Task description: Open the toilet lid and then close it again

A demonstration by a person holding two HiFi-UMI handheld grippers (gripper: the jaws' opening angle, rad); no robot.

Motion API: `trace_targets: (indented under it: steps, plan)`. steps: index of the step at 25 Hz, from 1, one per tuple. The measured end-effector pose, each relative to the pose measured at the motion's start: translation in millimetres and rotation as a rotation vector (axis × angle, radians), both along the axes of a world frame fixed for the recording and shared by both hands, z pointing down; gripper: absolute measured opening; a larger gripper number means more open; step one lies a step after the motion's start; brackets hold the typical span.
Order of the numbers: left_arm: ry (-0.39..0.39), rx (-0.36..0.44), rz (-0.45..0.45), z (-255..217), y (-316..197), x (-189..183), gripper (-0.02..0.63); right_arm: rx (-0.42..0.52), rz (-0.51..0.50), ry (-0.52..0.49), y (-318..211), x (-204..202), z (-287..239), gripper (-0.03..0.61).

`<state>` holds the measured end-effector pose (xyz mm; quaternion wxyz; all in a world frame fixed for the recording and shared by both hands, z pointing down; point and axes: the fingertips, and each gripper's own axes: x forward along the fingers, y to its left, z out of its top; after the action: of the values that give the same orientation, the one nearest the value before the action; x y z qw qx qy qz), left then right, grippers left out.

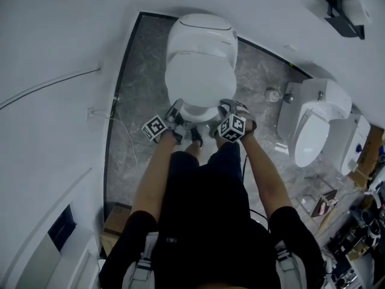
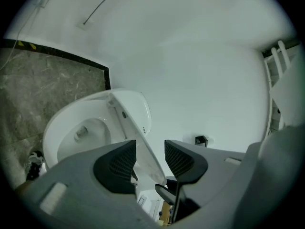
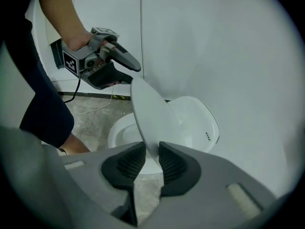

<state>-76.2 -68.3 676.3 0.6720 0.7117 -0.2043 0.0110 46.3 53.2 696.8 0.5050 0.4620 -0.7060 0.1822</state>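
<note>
Pinches the front rim of the white oval plastic toilet lid [image 3: 148, 113] between the right gripper [image 3: 151, 160] fingers, narrowly parted and snug against both faces, so it cannot drop freely; holds it tilted partway above the white ceramic bowl [image 3: 121, 128], hinge at the far end; has the left gripper [image 2: 150, 159] fingers about half spread astride the same rim without touching, probably as a guard for lowering it shut

Left hand-held gripper [image 2: 150, 160] agape — toilet lid [image 2: 145, 150] edge between jaws
</note>
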Motion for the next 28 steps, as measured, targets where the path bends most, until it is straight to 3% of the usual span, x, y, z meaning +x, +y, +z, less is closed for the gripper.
trace_targets:
  steps: [5, 6, 8, 12, 16, 18, 21, 24, 28]
  plan:
    - [-0.077, -0.004, 0.037, 20, 1, -1, 0.161, -0.027, -0.004, -0.007, 7, -11, 11, 0.097]
    - [-0.109, 0.001, 0.036, 23, 1, -2, 0.107, -0.034, 0.005, -0.012, 8, -12, 13, 0.1]
    - [-0.149, -0.004, 0.025, 27, 2, -3, 0.084, -0.048, 0.059, -0.035, 10, -9, 14, 0.108]
    - [-0.134, -0.022, 0.0, 28, 2, -7, 0.08, -0.035, 0.234, -0.141, 17, -9, 6, 0.114]
    - [-0.165, -0.011, 0.041, 37, 9, -10, 0.08, 0.001, 0.48, -0.303, 39, 10, 8, 0.126]
    - [-0.181, -0.008, 0.047, 42, 13, -14, 0.081, 0.001, 0.601, -0.373, 51, 20, 12, 0.175]
    - [-0.198, -0.007, 0.037, 46, 15, -17, 0.081, 0.003, 0.74, -0.461, 63, 34, 23, 0.204]
    - [-0.243, 0.001, 0.048, 53, 21, -21, 0.081, -0.014, 0.902, -0.614, 69, 38, 35, 0.221]
    - [-0.293, 0.025, 0.061, 66, 25, -25, 0.106, -0.041, 1.0, -0.707, 66, 38, 53, 0.244]
